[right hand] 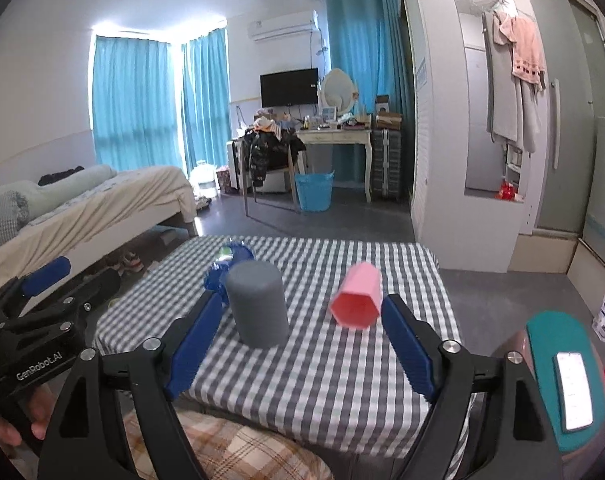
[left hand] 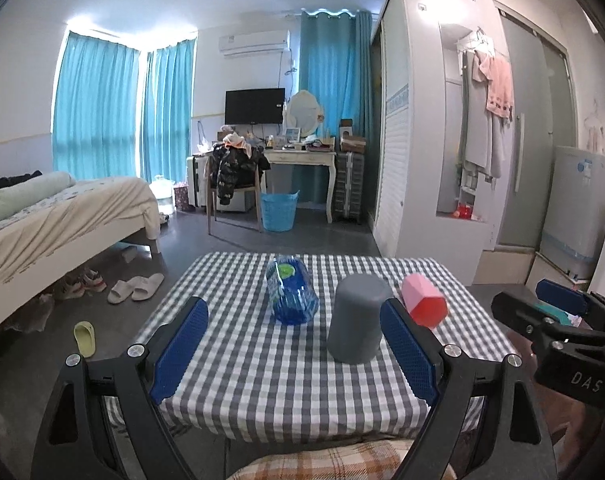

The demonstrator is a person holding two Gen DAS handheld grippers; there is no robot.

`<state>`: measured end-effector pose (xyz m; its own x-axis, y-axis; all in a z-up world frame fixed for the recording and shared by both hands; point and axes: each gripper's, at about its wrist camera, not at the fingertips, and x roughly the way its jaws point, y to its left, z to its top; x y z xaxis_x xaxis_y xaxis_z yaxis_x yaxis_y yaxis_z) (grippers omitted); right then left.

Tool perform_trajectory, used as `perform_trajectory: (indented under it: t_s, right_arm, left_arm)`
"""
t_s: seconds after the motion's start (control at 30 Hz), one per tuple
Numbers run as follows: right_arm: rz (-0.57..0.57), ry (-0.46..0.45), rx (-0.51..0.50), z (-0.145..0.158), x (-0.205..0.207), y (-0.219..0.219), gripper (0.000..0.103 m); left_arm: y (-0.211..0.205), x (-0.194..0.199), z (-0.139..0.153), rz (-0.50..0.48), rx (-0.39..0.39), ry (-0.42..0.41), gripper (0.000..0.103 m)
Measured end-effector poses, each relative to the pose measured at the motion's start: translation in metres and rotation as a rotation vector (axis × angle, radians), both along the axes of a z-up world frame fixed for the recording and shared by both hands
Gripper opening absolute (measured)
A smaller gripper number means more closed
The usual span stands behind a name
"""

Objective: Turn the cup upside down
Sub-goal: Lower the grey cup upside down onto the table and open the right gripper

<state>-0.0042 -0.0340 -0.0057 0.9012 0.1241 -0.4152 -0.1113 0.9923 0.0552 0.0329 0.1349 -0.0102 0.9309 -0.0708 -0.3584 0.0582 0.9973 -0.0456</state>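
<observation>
Blue ribbed pads are framing both views: the left gripper point(left hand: 294, 344) is hovering over the near edge of the table with its jaws spread wide and nothing between them, and the right gripper point(right hand: 302, 344) is hanging beside it, equally wide apart and empty.

Just beyond the claws, a small table covered in a grey-and-white checked cloth point(left hand: 238, 396) is carrying three cups. A matte grey cylindrical plastic cup point(left hand: 356, 318) is standing mouth-down near the middle, closest to the near edge, already inverted. A pink faceted plastic cup point(right hand: 356, 300) is lying on its side toward the right edge, its open mouth facing the cameras. A translucent blue plastic cup with a green-and-white label point(left hand: 290, 294) is lying on its side toward the far left of the cloth, partly hidden behind the grey one in the right view.

By its position, the pink cup looks like the likely next one for the right gripper. It appears light, hollow and fairly stiff, so a gentle squeeze should do. Its flat facets offer the pads better purchase than a round wall; gripping across the body near mid-length seems safest, since pinching at the thin rim could flex it or let it roll away.
</observation>
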Motion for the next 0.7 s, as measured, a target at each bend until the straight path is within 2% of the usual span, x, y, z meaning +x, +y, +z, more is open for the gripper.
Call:
perform_trajectory:
  t_s: [0.17,0.27,0.3,0.33,0.5,0.57,0.7]
  right_arm:
    - [-0.007,0.046,-0.020,-0.022,0.009,0.002,0.085]
    - [-0.016,0.058,-0.032,-0.031,0.014,0.003,0.095]
    - [-0.017,0.058,-0.035,-0.032,0.015,0.003,0.096]
    - [-0.018,0.057,-0.038,-0.034,0.016,0.004,0.096]
    - [-0.025,0.067,-0.052,-0.043,0.023,0.006,0.097]
    - [-0.033,0.071,-0.052,-0.045,0.025,0.005,0.103]
    - [-0.040,0.056,-0.059,-0.042,0.024,0.007,0.103]
  left_arm:
    - [0.000,0.006,-0.013,-0.001,0.019,0.008,0.091]
    - [0.003,0.008,-0.018,0.012,0.012,0.010,0.094]
    - [0.003,0.007,-0.019,0.017,0.012,0.010,0.099]
    - [0.005,0.008,-0.021,0.022,0.006,0.007,0.100]
    - [0.013,0.010,-0.029,0.032,-0.004,0.025,0.101]
    - [0.011,0.012,-0.031,0.030,0.003,0.036,0.101]
    - [0.009,0.012,-0.033,0.025,0.015,0.039,0.101]
